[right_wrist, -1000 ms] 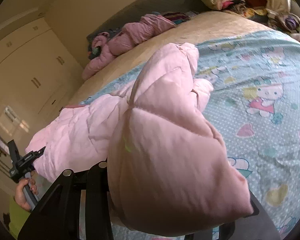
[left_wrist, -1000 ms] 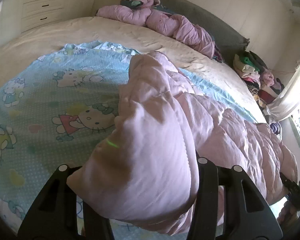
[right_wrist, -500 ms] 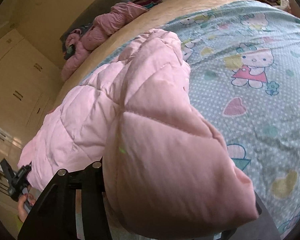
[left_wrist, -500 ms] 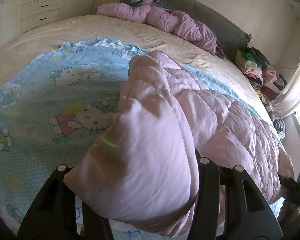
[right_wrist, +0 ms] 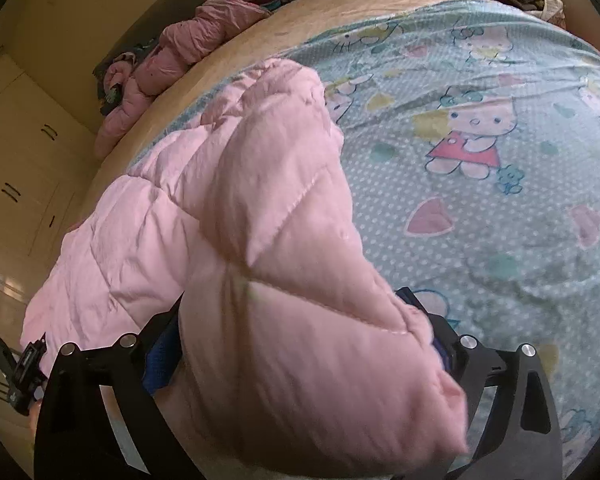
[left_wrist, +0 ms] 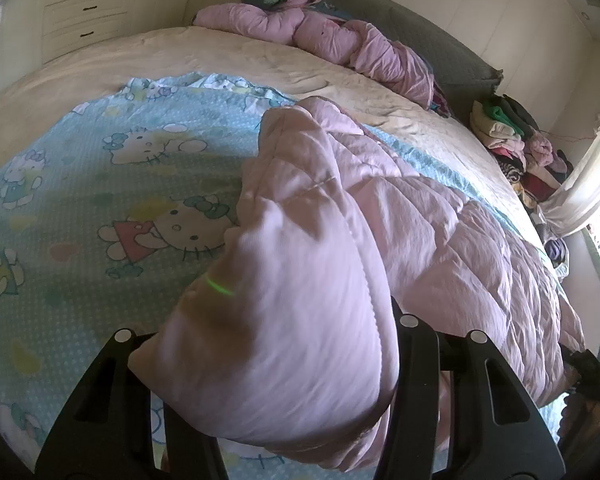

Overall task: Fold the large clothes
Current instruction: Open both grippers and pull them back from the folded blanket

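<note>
Coat fold going across the bed

Both claws, left claw (left_wrist: 276, 384) and right claw (right_wrist: 300, 364), stay clamped on the pink coat (left_wrist: 440, 240); it now lies lower over the sheet (left_wrist: 80, 184), fold nearly laid.

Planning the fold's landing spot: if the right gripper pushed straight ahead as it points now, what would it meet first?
The pink quilted coat clamped in the right gripper itself; beyond that, probably the cartoon-print sheet, though depth is unclear.

a pale pink quilted puffer coat (left_wrist: 440, 240) lies over a light blue polka-dot hello kitty sheet (left_wrist: 100, 200) on the beige bedspread (left_wrist: 220, 56), with a mauve-pink duvet (left_wrist: 340, 40) bunched against the grey headboard (left_wrist: 452, 64).
</note>
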Tool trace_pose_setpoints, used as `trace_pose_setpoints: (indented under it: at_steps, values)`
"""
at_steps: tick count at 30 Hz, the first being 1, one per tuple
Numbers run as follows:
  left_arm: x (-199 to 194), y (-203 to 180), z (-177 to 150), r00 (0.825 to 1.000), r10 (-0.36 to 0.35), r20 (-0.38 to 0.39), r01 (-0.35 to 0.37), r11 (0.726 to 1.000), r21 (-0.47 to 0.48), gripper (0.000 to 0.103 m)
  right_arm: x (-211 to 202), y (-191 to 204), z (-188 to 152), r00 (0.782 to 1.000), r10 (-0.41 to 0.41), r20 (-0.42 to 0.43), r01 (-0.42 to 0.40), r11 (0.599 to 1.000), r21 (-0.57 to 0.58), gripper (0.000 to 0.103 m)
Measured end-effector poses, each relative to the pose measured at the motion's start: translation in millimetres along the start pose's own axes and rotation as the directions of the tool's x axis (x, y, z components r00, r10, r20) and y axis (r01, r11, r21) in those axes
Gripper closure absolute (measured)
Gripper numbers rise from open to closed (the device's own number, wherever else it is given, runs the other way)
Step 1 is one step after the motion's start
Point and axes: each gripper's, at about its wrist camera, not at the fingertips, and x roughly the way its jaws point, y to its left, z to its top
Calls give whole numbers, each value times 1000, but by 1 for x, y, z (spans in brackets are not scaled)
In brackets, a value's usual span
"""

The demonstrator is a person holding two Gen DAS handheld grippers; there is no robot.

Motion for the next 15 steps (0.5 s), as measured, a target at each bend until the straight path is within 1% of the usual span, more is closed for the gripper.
trace_pose_setpoints:
  at_steps: [2, 5, 8, 10, 11, 13, 14, 15]
  values:
    - [0, 1, 0, 1000, 3, -2, -3, 1000, 1, 59, -8, 0, 6, 999, -16, 30, 16, 1000, -11, 4]
    - [-1, 4, -1, 1000, 11, -8, -11, 1000, -6, 55, -20, 6, 11, 996, -47, 76, 52, 997, -64, 4]
    - [-3, 4, -3, 1000, 24, -14, -24, 1000, -16, 46, -32, 9, 14, 993, -41, 113, 51, 994, -92, 4]
    - [-4, 5, -5, 999, 30, -23, -31, 999, -17, 35, -38, 12, 14, 992, -36, 123, 49, 993, -107, 4]
    - [-6, 6, -6, 999, 39, -26, -39, 999, -9, 32, -41, 14, 13, 991, -34, 129, 48, 993, -112, 4]
    - [-8, 4, -7, 998, 53, -28, -52, 999, 6, 23, -47, 18, 11, 990, -22, 140, 40, 991, -128, 4]
    - [-11, 4, -7, 998, 62, -25, -62, 998, 11, 21, -49, 21, 10, 990, -17, 143, 36, 990, -133, 4]
    - [-15, 4, -7, 997, 75, -14, -74, 997, 18, 14, -52, 24, 8, 989, -13, 150, 35, 989, -142, 4]
